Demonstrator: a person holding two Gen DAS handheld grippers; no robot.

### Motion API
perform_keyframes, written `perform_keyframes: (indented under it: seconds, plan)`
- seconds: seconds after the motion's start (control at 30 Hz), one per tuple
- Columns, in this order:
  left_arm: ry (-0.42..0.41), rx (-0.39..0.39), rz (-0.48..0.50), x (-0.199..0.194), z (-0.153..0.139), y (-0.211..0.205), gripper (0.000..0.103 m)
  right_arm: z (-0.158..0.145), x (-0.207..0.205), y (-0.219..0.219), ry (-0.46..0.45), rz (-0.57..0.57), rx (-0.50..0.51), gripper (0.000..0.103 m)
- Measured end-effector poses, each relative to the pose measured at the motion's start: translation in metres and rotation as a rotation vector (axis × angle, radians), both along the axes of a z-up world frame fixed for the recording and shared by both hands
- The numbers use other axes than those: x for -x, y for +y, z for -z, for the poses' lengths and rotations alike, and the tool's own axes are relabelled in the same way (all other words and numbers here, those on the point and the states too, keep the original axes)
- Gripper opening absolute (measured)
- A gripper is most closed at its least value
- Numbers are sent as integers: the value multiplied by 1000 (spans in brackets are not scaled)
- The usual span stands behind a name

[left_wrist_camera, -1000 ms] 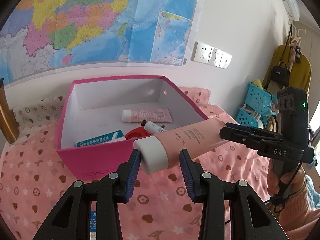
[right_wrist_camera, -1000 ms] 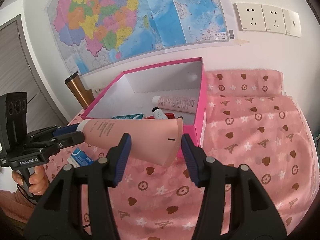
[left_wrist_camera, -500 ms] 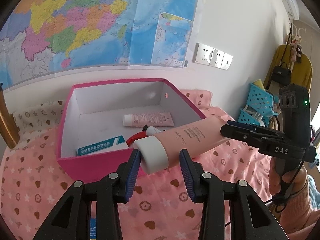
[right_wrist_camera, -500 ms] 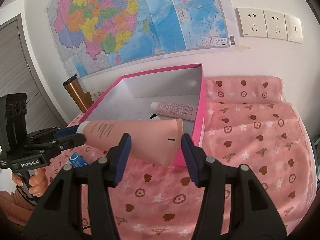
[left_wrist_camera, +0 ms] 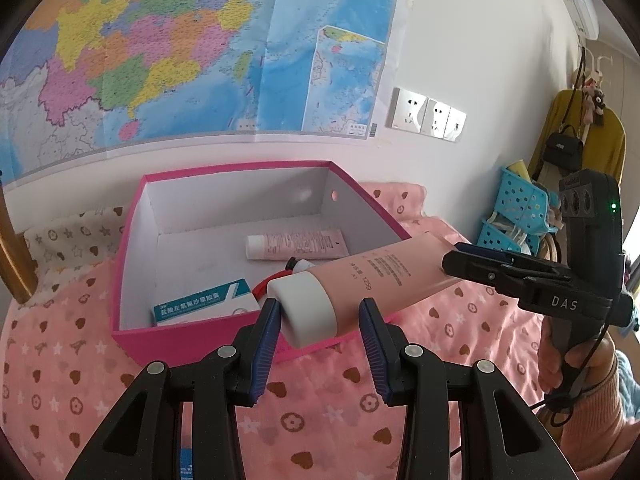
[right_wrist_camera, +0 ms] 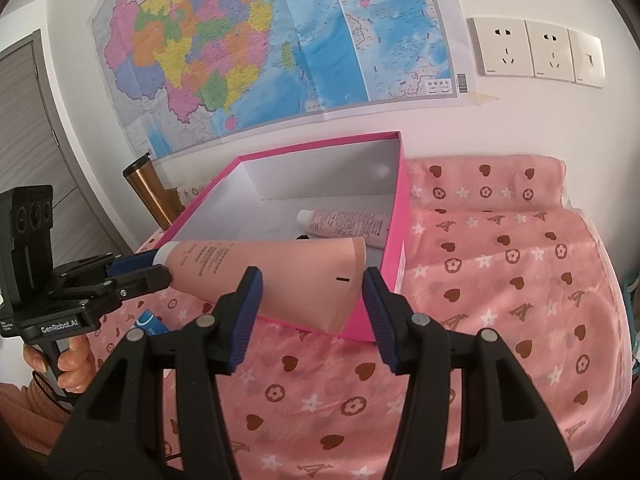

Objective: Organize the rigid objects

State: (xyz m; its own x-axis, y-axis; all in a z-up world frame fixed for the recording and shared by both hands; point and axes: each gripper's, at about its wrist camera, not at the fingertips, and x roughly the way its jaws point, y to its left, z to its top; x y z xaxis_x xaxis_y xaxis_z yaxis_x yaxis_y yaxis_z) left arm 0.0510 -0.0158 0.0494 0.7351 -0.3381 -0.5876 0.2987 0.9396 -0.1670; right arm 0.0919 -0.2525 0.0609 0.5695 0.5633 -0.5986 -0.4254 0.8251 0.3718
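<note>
**A:** What has changed at the pink box [left_wrist_camera: 180, 340]?

**B:** Hardly anything. It sits a touch lower in my right camera than a second ago, so I read this as a slow carry and not a drop.

**A:** And the big pink tube [left_wrist_camera: 372, 276]?

**B:** It hangs level across the box's near wall, not yet inside. My left hand-held gripper [left_wrist_camera: 318, 312] is clamped on its white cap, and my right hand-held gripper [right_wrist_camera: 312, 284] is clamped on its flat crimped end, both as before.

**A:** So placing it remains?

**B:** I judge so. Inside the box, the small tube [left_wrist_camera: 296, 244] lies by the far wall. The blue carton [left_wrist_camera: 204, 302] lies by the near wall, and the big tube now hides it from my right camera.
</note>
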Motion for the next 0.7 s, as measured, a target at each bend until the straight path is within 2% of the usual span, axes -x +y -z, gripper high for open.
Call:
perform_keyframes:
  seconds: [0.7]
  plan:
    - [14,13,-6,-16,2,3,40,-2,-13,3,-5,-1,17,55]
